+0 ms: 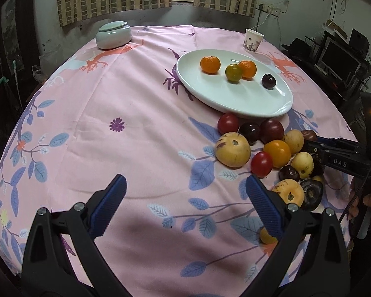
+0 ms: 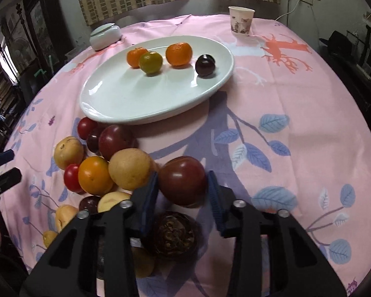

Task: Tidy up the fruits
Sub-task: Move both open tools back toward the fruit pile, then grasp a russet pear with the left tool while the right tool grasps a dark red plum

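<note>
Looking through the left wrist camera, the left gripper (image 1: 185,193) stands wide open over the bare pink tablecloth (image 1: 126,104) near the front edge of the table, and it holds nothing. The white plate (image 1: 235,104) lies toward the far right part of the table and carries two oranges, one green-yellow fruit and one dark plum (image 1: 268,81). Just in front of the plate is the pile of loose fruits (image 1: 267,153), near the right edge. The right gripper (image 1: 314,141) reaches into this pile from the right side.

In the right wrist camera, the right gripper (image 2: 183,188) has its jaws on both sides of a dark red tomato (image 2: 183,183) that sits at the right end of the pile, in front of the plate (image 2: 116,109). The left pad seems to touch the tomato, while at the right pad a thin gap may remain, so I cannot tell if the grip is already firm. No earlier frame is given here.

I think some things could go wrong. The tomato is round and smooth, so it may slip out forward if the pads close behind its middle. A too strong squeeze could bruise it. The left finger is very near the yellow fruit (image 2: 131,170), so a lift may push that one and make the neighbours roll toward the table edge.
</note>
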### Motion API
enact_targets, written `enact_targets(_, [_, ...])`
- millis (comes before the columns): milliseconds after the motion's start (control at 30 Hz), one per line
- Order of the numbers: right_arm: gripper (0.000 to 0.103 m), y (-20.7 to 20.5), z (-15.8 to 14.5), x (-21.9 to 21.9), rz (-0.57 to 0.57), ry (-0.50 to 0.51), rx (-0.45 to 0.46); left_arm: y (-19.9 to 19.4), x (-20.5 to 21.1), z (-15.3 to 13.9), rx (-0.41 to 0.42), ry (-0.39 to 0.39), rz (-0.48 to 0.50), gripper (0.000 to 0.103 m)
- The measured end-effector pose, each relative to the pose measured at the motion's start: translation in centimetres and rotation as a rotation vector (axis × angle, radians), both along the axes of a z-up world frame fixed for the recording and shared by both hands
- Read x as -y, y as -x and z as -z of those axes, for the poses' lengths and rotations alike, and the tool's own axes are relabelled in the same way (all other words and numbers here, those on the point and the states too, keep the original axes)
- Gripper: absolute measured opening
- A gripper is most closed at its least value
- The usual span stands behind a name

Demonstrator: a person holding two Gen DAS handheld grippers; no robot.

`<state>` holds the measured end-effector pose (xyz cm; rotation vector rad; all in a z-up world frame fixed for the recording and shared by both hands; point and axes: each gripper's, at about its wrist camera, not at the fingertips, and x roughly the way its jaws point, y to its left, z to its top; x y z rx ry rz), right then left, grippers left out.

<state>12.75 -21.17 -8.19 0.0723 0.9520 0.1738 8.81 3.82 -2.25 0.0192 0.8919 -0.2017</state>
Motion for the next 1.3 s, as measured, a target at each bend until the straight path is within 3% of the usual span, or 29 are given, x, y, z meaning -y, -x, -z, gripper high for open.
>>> enact_targets(200, [0.039,2.3,-1.8,0.1,0.016,0.011,0.058,-1.6,1.8,1.2,-0.005,-0.074,0.008,0.099])
enact_targets(400, [0.039,5.1,-2.8,1.4,0.02,-0.037,0.072,-3.4,3.5,3.0,-0.056,-0.121,0.025,0.099])
enact_targets(533, [0.04,6.1,-3.2,2.1,0.027,-0.068,0.078,-4.3,5.8,4.5,-0.109,-0.2,0.069,0.099])
enact_targets(600, [0.04,6.5,-3.6,2.1,0.027,-0.089,0.091,-4.5,6.5,4.3,-0.071,-0.221,0.058,0.099])
enact_targets(667, [0.04,6.8,-3.9,2.1,0.023,-0.106,0.101,-5.1,6.7,4.3,-0.077,-0.197,0.068,0.096])
enact_targets(767, [0.04,7.2,-4.1,2.1,0.016,-0.121,0.103,-5.5,6.6,4.2,-0.101,-0.087,0.092,0.059])
enact_targets(800, [0.04,7.2,-4.1,2.1,0.015,-0.124,0.103,-5.3,6.8,4.0,-0.089,-0.084,0.105,0.045])
enact_targets(867, [0.04,7.3,-4.1,2.1,0.016,-0.125,0.103,-4.8,7.4,4.0,-0.078,-0.099,0.121,0.046])
enact_targets(1033, [0.04,7.5,-4.2,1.5,0.002,-0.122,0.099,-3.3,6.0,2.4,-0.059,-0.001,0.117,0.045])
enact_targets(1300, [0.04,7.0,-4.2,-0.2,-0.031,-0.123,0.093,-2.3,4.2,0.2,-0.03,0.047,0.103,0.045])
